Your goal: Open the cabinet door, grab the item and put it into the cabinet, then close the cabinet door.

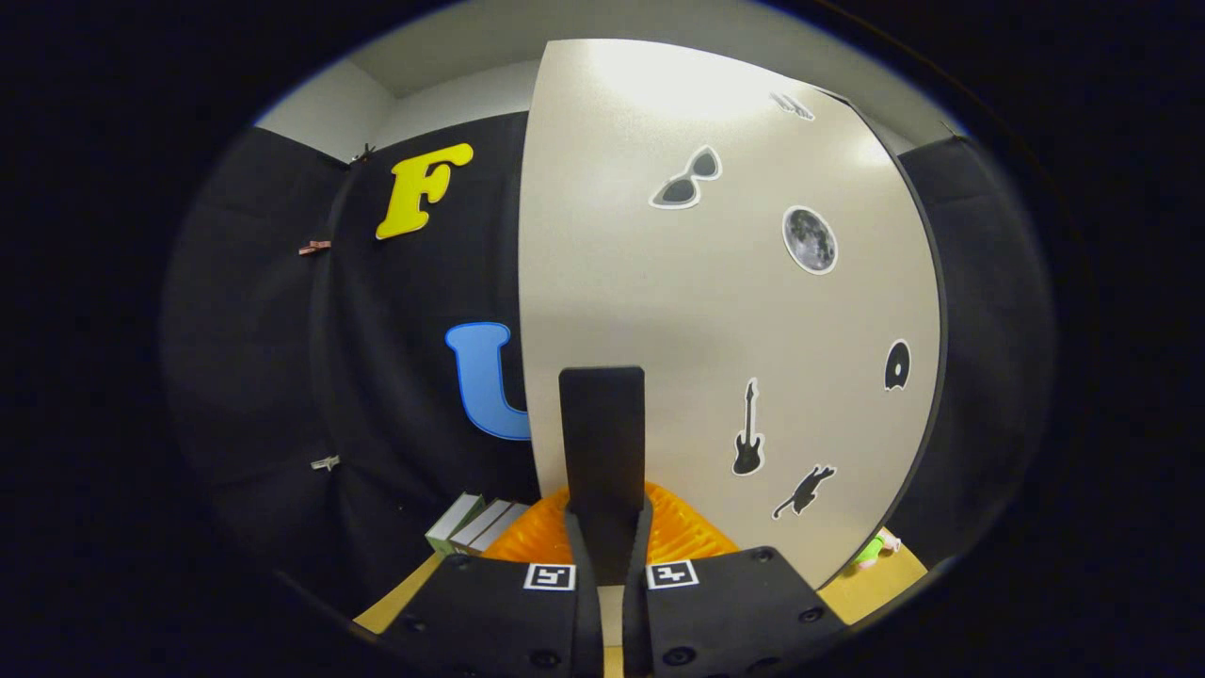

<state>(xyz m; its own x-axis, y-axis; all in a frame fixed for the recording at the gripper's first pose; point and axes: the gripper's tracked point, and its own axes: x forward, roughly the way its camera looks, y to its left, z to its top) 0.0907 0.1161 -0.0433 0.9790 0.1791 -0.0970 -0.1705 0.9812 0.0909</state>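
The gripper (603,443) sits closest, its two fingers (602,424) brought together with no gap visible, so the claw reads as clenched with nothing seen between them; whether the tips press against the panel ahead cannot be told. Just behind the fingers, low down, lies an orange ribbed thing (678,532), perhaps a basket or rack, on the yellowish tabletop (871,589). To the left of the cabinet door (715,311), beside that orange thing, a few books or boxes (475,523) lie stacked. The door itself rises directly beyond the fingers: a pale, flat, stiff panel with a dark edge, dotted with stickers, among them sunglasses (687,179), a moon (810,240), a guitar (747,430) and a cat (803,492). Whether it stands open or closed is unclear. No handle is visible, so it probably swings best when pushed or hooked at its free edge, and its smooth face looks slippery for pads. A rigid hinged board like this should move lightly but only along its arc. At the door's lower right corner peeks a small green object (871,549), possibly the item to stow; too little shows to judge its softness.
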